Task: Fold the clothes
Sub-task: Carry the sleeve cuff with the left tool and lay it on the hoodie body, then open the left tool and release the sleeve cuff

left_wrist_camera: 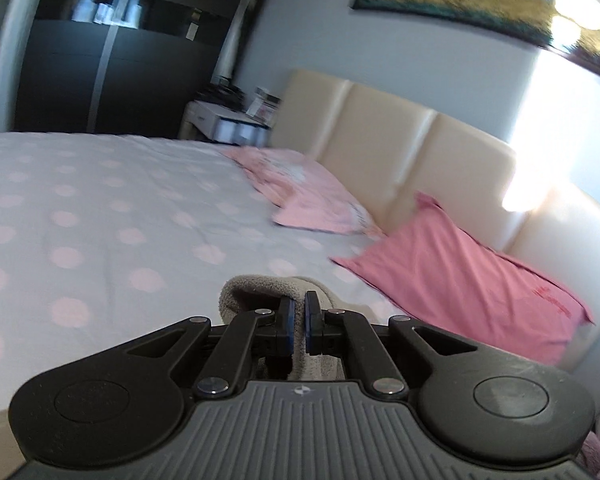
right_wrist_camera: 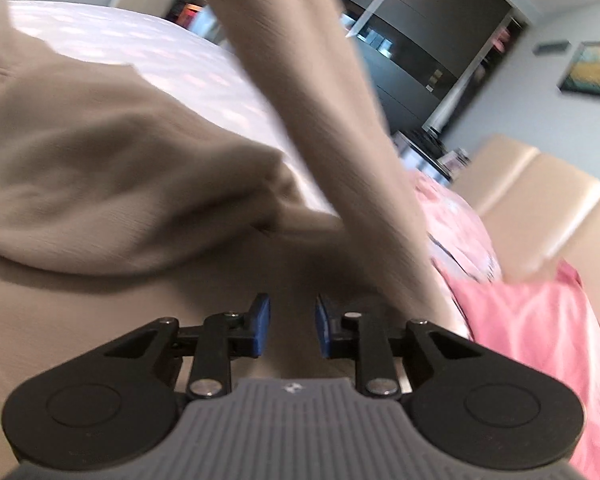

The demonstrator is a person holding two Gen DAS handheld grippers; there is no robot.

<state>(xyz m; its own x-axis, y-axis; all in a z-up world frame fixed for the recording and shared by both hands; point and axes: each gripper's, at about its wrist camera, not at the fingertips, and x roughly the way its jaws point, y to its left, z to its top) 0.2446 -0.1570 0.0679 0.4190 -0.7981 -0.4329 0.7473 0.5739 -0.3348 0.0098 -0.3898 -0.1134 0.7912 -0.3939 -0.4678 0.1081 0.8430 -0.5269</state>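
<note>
The beige garment, a soft fleecy top by the look of it, lies heaped on the bed close under the right tool, with one long strip of it, probably a sleeve, pulled up and away across the right wrist view. The other end of that cloth sits in the left tool: its blue pads are pressed together on a fold of the beige fabric, which bulges out ahead of and below the fingers. The right tool's pads stand partly spread, with only bare cloth seen below the gap and nothing pinched between them; whether they touch the fabric I cannot tell, as the view is blurred.

Further out, the bed carries a white cover with pale pink dots. Two pink pillows lean near the cream padded headboard, and a dark wardrobe stands beyond the far side of the bed.

The step in hand looks like lifting and spreading the garment: one end is raised by the left tool while the right seeks a second hold. The next move calls for the right tool to settle on an edge or hem, pinch a single layer cleanly, and then draw the cloth taut with the left so it can be laid flat before any fold.
</note>
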